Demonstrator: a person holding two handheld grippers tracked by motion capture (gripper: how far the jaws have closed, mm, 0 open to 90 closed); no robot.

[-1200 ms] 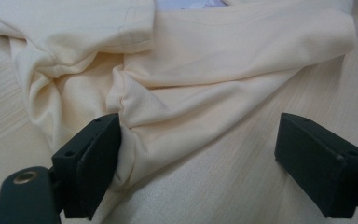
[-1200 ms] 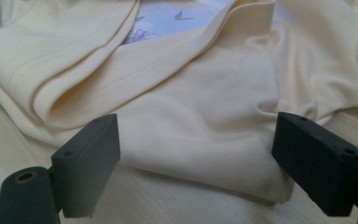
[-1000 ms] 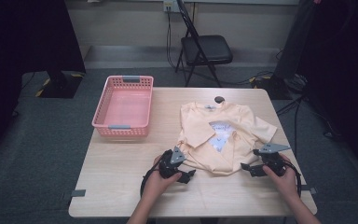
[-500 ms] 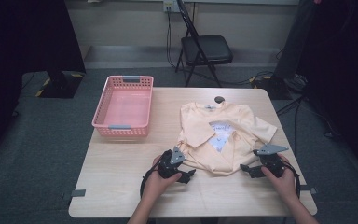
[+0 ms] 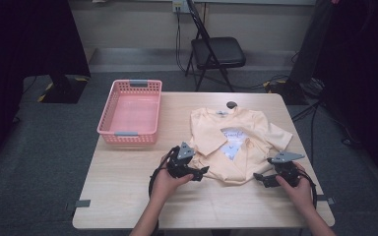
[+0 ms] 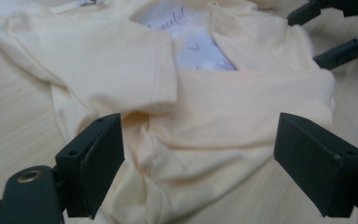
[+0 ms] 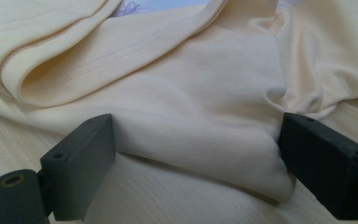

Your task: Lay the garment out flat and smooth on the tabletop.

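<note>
A pale yellow T-shirt [image 5: 236, 140] with a light printed panel lies partly folded on the right half of the wooden table [image 5: 128, 191]. My left gripper [image 5: 200, 173] is open at the shirt's near left corner, and the bunched hem [image 6: 186, 163] lies between its jaws. My right gripper [image 5: 260, 179] is open at the near right corner, jaws wide on either side of the folded edge [image 7: 205, 140]. The left gripper view also shows the right gripper's black jaws [image 6: 335, 32] at the top right. Neither holds the cloth.
A pink plastic basket [image 5: 130, 113] stands at the table's back left. A small dark round object [image 5: 232, 104] sits at the far edge behind the shirt's collar. A black folding chair [image 5: 215, 51] stands beyond the table. Cables trail on the floor at right.
Both grippers have edged slightly closer to the shirt's near corners. The shirt itself has not moved.
</note>
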